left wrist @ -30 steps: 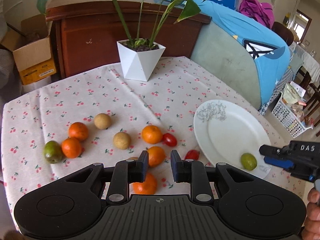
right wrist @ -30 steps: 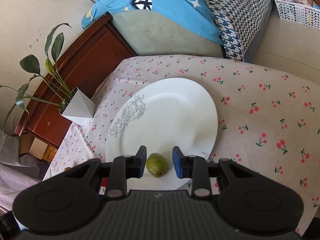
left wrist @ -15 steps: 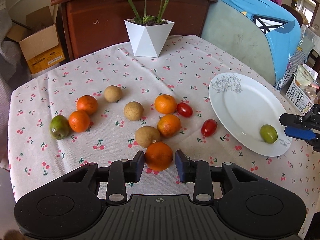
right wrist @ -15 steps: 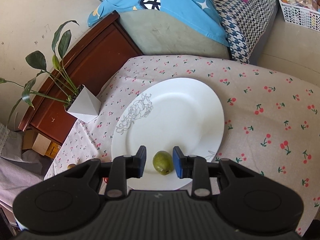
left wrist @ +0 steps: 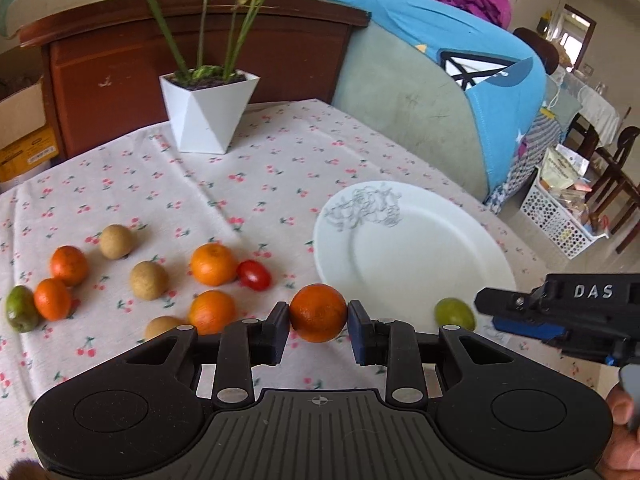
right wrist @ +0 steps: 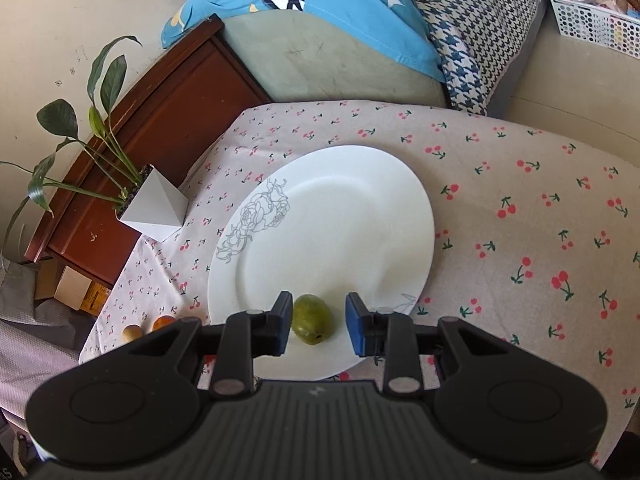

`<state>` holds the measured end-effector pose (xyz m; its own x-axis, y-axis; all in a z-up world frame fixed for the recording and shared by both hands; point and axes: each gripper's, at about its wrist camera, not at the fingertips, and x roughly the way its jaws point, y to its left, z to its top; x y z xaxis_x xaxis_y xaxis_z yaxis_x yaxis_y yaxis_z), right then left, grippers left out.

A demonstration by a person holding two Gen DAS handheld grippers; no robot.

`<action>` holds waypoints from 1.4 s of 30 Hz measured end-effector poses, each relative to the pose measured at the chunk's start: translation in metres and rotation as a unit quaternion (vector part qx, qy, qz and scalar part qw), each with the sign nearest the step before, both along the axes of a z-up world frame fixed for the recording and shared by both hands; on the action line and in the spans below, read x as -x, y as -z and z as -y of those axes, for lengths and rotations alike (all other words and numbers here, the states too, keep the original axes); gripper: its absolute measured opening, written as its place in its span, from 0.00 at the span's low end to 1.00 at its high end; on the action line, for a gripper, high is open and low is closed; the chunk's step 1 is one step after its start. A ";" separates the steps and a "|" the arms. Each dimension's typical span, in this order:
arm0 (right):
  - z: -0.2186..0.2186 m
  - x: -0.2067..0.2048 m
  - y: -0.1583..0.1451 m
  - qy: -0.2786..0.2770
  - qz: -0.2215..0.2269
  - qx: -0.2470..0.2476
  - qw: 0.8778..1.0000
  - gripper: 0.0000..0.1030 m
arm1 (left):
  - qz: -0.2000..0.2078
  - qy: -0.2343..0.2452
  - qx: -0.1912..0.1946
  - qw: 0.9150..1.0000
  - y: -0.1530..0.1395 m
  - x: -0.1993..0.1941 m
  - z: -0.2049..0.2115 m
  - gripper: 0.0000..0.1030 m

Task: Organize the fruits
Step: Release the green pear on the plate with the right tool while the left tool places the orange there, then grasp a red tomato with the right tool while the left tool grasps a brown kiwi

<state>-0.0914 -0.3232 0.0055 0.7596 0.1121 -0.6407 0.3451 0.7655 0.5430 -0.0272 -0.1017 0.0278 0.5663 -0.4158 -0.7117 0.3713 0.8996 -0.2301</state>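
My left gripper [left wrist: 319, 326] is shut on an orange [left wrist: 318, 312] and holds it above the cloth near the left edge of the white plate [left wrist: 416, 256]. A green fruit [left wrist: 455, 313] lies on the plate's near rim. Several oranges [left wrist: 213, 264], brown fruits [left wrist: 148, 280], a red tomato [left wrist: 253, 275] and a green fruit [left wrist: 21, 308] lie on the tablecloth at the left. My right gripper [right wrist: 319, 324] is open, its fingers on either side of the green fruit [right wrist: 312, 319] on the plate [right wrist: 360, 220], not touching it. It also shows in the left wrist view [left wrist: 560, 312].
A white plant pot [left wrist: 208, 110] stands at the back of the table. A wooden cabinet [left wrist: 120, 72] and a sofa with a blue cover [left wrist: 440, 80] are behind it. The table edge runs close to the plate's right side.
My left gripper closed on the front orange and lifted it, moving right toward the plate. My right gripper stayed open around the green fruit and drew back slightly.
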 end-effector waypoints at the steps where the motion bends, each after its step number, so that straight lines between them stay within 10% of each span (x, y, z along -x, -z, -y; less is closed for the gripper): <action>1: 0.000 0.000 0.000 0.001 -0.001 0.002 1.000 0.30 | 0.005 0.007 0.001 1.000 0.000 -0.001 0.007 0.28; 11: 0.000 -0.002 0.001 -0.003 -0.004 0.004 1.000 0.33 | 0.014 0.043 -0.003 0.999 0.010 -0.011 0.036 0.31; 21: -0.025 -0.005 -0.009 -0.059 0.040 0.021 0.997 0.33 | 0.042 -0.002 -0.065 0.997 -0.037 -0.025 -0.015 0.63; 31: -0.093 -0.028 -0.005 -0.220 0.079 0.108 0.966 0.32 | -0.007 -0.096 -0.062 0.993 -0.030 -0.030 -0.086 0.64; 42: -0.119 -0.045 0.012 -0.236 0.052 0.158 0.957 0.32 | -0.033 -0.082 -0.067 0.994 -0.013 -0.025 -0.091 0.64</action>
<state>-0.0468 -0.2043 -0.0064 0.7344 0.2709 -0.6223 -0.1229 0.9548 0.2705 -0.0018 -0.0108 0.0409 0.5691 -0.2202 -0.7923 0.2046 0.9711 -0.1230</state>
